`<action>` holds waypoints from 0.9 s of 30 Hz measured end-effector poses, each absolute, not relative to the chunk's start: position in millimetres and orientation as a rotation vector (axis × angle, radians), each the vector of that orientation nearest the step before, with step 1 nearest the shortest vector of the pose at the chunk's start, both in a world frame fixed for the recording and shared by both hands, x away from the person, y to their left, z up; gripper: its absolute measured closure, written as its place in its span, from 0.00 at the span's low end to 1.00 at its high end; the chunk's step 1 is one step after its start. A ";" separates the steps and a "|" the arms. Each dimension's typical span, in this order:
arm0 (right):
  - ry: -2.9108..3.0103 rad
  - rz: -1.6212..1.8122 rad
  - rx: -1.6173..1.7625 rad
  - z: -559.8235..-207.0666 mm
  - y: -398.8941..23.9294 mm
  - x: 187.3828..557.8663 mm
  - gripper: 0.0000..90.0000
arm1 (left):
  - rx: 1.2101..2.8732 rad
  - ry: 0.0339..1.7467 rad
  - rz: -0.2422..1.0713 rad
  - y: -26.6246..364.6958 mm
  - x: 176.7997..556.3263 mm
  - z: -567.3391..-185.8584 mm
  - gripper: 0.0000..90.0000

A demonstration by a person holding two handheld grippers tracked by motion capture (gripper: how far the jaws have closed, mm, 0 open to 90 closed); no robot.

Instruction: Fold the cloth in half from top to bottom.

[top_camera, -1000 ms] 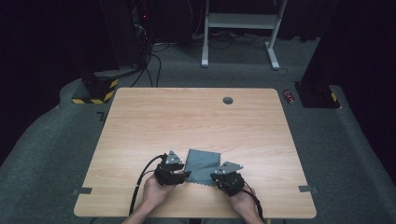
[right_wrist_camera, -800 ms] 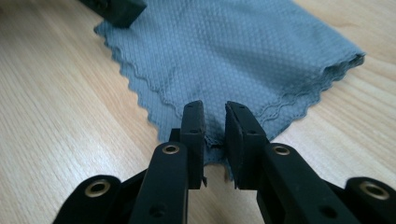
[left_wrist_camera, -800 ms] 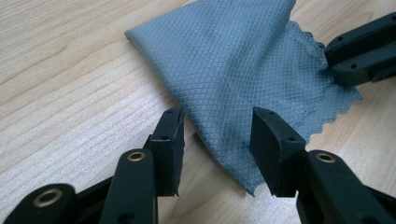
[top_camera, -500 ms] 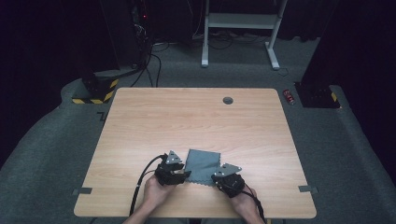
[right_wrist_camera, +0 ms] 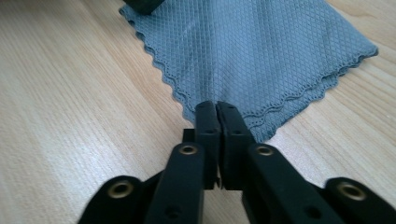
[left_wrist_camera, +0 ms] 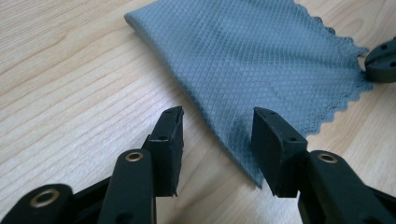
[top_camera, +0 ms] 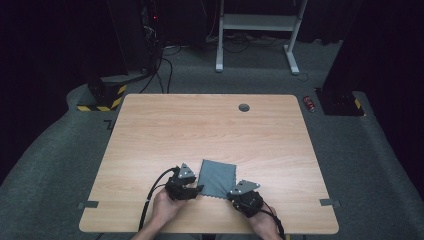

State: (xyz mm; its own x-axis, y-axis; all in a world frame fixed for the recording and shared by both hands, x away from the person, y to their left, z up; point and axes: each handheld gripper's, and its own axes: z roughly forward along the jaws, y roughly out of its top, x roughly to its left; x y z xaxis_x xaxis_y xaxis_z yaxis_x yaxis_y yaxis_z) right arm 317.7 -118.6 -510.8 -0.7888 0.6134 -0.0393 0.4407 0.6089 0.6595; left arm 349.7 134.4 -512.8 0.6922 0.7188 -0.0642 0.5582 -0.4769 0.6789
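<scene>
A folded grey cloth point(top_camera: 217, 178), diamond-woven with scalloped edges, lies flat at six o'clock on the pale wood-grain bench point(top_camera: 210, 130); the left hand-held gripper point(left_wrist_camera: 215, 123) stands half open at the cloth's nine o'clock, its matte black jaws astride a folded corner without pressing; the right hand-held gripper point(right_wrist_camera: 216, 110), at five o'clock, has just begun easing apart yet pinches the scalloped hem.

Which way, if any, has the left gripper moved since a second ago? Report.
No. The left gripper sits as before, just as far from the cable hole.
</scene>
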 end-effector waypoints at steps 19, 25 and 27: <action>2.338 1.018 1.274 -508.4 -128.2 406.4 0.73 | 2.085 1.156 0.342 121.9 418.6 -500.4 0.54; 2.416 0.959 1.246 -511.9 -122.0 416.7 0.87 | 2.184 1.141 0.352 112.0 428.2 -509.5 0.56; 2.440 0.951 1.223 -510.8 -119.7 418.5 0.94 | 2.200 1.121 0.338 109.1 428.5 -508.5 0.63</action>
